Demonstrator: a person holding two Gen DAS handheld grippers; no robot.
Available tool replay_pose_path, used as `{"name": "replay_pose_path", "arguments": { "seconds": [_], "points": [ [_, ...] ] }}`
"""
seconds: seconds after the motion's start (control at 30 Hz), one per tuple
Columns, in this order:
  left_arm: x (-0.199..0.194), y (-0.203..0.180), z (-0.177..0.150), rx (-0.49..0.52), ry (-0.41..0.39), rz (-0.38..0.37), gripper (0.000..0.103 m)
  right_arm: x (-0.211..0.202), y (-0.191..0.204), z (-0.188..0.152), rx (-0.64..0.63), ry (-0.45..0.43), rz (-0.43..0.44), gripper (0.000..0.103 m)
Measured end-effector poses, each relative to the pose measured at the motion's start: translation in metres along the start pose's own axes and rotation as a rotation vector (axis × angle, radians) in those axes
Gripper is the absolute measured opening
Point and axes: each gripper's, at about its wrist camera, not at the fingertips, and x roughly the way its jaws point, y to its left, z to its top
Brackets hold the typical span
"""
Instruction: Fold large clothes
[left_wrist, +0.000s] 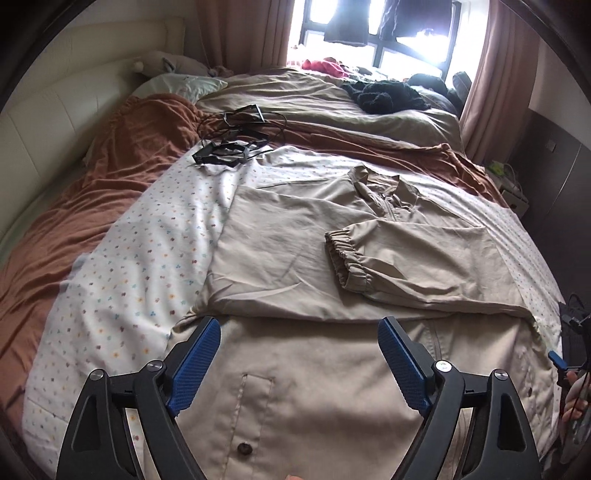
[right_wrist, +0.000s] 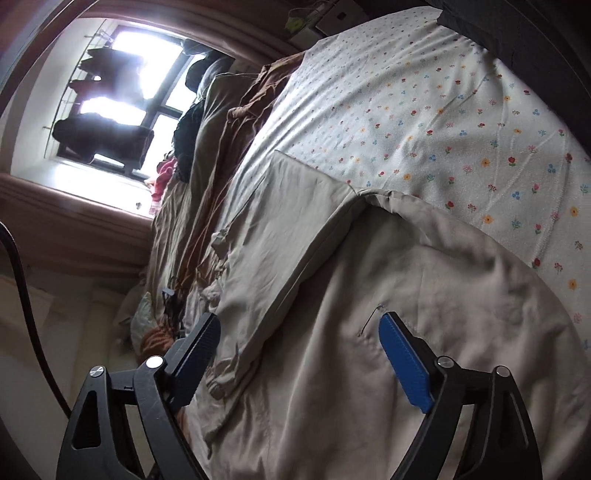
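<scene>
bedroom, flowered sheet (left_wrist: 122, 258): beige jacket (left_wrist: 288, 236) half folded, cuff (left_wrist: 343, 258) at two o'clock. left gripper (left_wrist: 299, 328) and right gripper (right_wrist: 299, 325) wide, empty. pinch hem corners evenly, then fold.

Floral sheet (left_wrist: 122, 280) left of jacket (left_wrist: 295, 258) free; black frames (left_wrist: 229, 147) block far side.

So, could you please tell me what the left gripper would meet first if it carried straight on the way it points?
Most likely the beige jacket: the open left gripper points down at its folded-up lower part on the bed, with nothing between. Exact depth is unclear.
</scene>
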Motion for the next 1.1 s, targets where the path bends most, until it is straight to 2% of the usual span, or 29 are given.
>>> {"name": "replay_pose_path", "arguments": {
  "seconds": [0.1, 0.17, 0.37, 0.53, 0.7, 0.87, 0.97, 1.1],
  "points": [
    [-0.028, 0.010, -0.014, -0.011, -0.036, -0.025, 0.088, -0.022, 0.005, -0.013, -0.034, -0.004, 0.011, 0.096],
    [-0.045, 0.014, -0.025, -0.012, -0.059, -0.015, 0.088, -0.038, 0.007, -0.021, -0.058, -0.018, 0.015, 0.096],
    [-0.091, 0.027, -0.056, -0.029, -0.087, -0.045, 0.088, -0.079, 0.016, -0.048, -0.137, -0.043, 0.048, 0.096],
    [-0.131, 0.033, -0.081, -0.021, -0.128, -0.051, 0.088, -0.117, 0.022, -0.076, -0.222, -0.110, 0.028, 0.096],
    [-0.165, 0.042, -0.105, -0.026, -0.174, -0.044, 0.088, -0.146, 0.018, -0.104, -0.285, -0.128, 0.011, 0.096],
    [-0.190, 0.050, -0.132, -0.040, -0.183, -0.073, 0.088, -0.173, 0.010, -0.117, -0.308, -0.158, -0.015, 0.096],
    [-0.202, 0.053, -0.149, -0.037, -0.210, -0.065, 0.088, -0.192, 0.004, -0.124, -0.330, -0.200, -0.031, 0.096],
    [-0.210, 0.058, -0.169, -0.051, -0.195, -0.054, 0.088, -0.206, -0.004, -0.130, -0.393, -0.172, -0.070, 0.096]
  ]
}}
